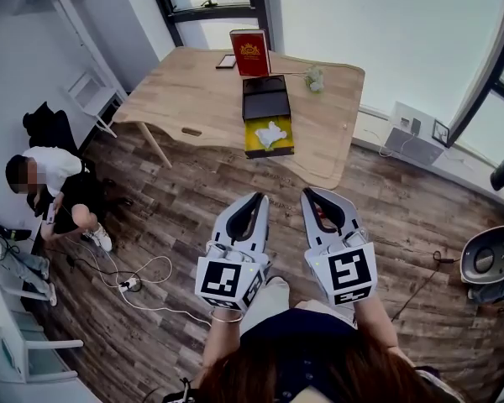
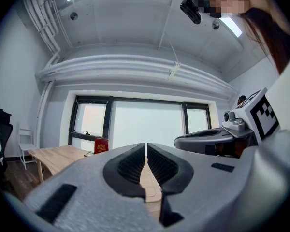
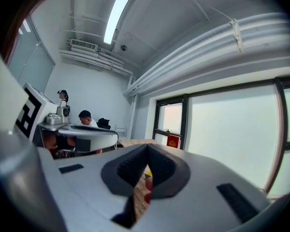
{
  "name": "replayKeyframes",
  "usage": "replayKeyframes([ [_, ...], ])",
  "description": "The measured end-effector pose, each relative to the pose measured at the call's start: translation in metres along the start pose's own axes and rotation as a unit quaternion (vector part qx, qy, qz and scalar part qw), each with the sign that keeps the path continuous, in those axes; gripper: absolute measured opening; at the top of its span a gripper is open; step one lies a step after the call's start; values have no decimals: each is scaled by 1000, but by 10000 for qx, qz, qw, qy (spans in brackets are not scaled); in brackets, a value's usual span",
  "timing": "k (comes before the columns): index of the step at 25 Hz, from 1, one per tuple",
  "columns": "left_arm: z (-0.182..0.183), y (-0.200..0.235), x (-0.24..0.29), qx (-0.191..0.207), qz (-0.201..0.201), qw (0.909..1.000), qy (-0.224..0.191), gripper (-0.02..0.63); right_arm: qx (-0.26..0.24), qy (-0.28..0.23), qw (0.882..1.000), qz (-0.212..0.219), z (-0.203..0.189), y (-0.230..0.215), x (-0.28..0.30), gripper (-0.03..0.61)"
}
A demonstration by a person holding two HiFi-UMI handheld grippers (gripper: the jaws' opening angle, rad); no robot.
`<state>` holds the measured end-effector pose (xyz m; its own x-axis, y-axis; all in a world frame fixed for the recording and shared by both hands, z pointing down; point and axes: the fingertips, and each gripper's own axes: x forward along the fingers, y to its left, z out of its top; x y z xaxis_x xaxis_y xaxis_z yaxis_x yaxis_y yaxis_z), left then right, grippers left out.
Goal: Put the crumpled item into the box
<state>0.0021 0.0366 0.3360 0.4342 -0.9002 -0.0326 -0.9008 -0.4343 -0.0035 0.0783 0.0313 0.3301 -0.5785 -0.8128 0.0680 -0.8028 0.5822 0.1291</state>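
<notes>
Daylight poured in through the big windows [image 1: 386, 32], which blew out to flat white, so the bench [image 1: 176, 99] was lit soft and even, with barely any hard shadows. The wood floor [image 1: 193, 217] sat dimmer, especially toward the corners. Heavy fisheye bent the window frames in the head view. Both gripper views had a round black vignette, and the left gripper [image 2: 145, 146] and right gripper [image 3: 147, 149] looked soft and smeary that close to the lens. A ceiling strip light [image 3: 115, 16] glared pure white in the right gripper view.

wooden table [image 1: 176, 99], white chair [image 1: 91, 95] beside it, person [image 1: 55, 183] crouched on the plank floor [image 1: 193, 200] — white cable [image 1: 147, 271] nearby
</notes>
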Motion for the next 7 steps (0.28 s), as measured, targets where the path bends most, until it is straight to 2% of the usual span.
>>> replayKeyframes([
  [7, -1, -5, -10, 19, -20, 10000, 7, 37, 3, -20, 10000, 11, 2, 7, -7, 25],
])
